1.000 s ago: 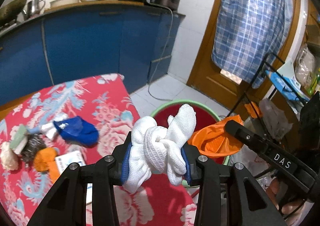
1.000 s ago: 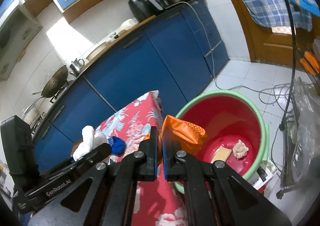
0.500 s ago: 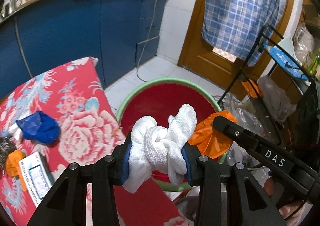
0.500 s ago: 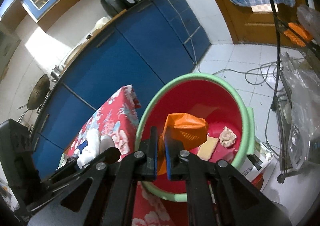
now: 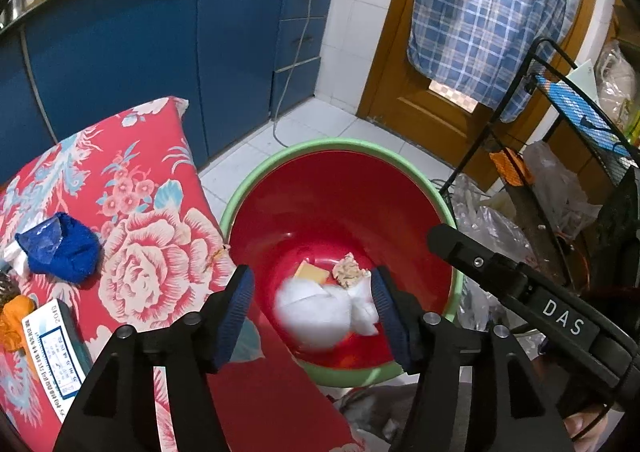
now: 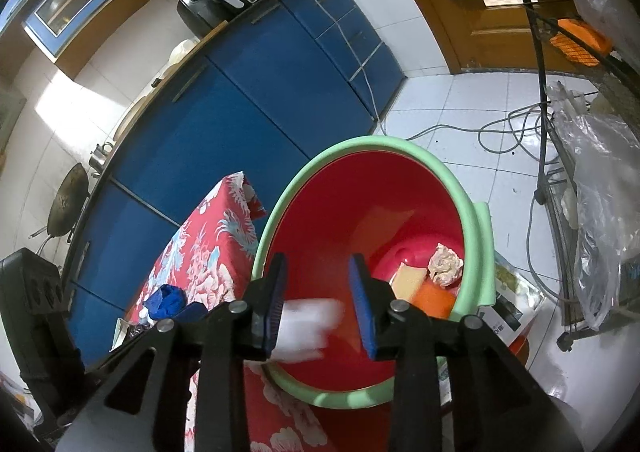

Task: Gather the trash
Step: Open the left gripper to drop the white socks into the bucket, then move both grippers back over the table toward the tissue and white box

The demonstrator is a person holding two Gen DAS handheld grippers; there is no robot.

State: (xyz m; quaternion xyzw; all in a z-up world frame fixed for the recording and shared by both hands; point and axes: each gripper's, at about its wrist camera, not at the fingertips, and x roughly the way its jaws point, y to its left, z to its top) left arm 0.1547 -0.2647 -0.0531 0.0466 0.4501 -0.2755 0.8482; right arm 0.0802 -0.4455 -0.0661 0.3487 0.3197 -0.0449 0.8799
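Both grippers just opened: white cloth (image 5: 320,312) drops below left gripper (image 5: 312,308) into basin (image 5: 280,156).

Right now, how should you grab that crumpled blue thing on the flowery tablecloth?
Come from above and pinch the blue wad across its raised middle hump. It lies loose and crumpled on the tablecloth, bulging upward, so the top gives the gripper something to squeeze; its flat edges hug the cloth and offer little hold.

The white knotted cloth (image 5: 324,312) appeared blurred between the left gripper's (image 5: 312,312) parted pads, over the red basin (image 5: 340,204).
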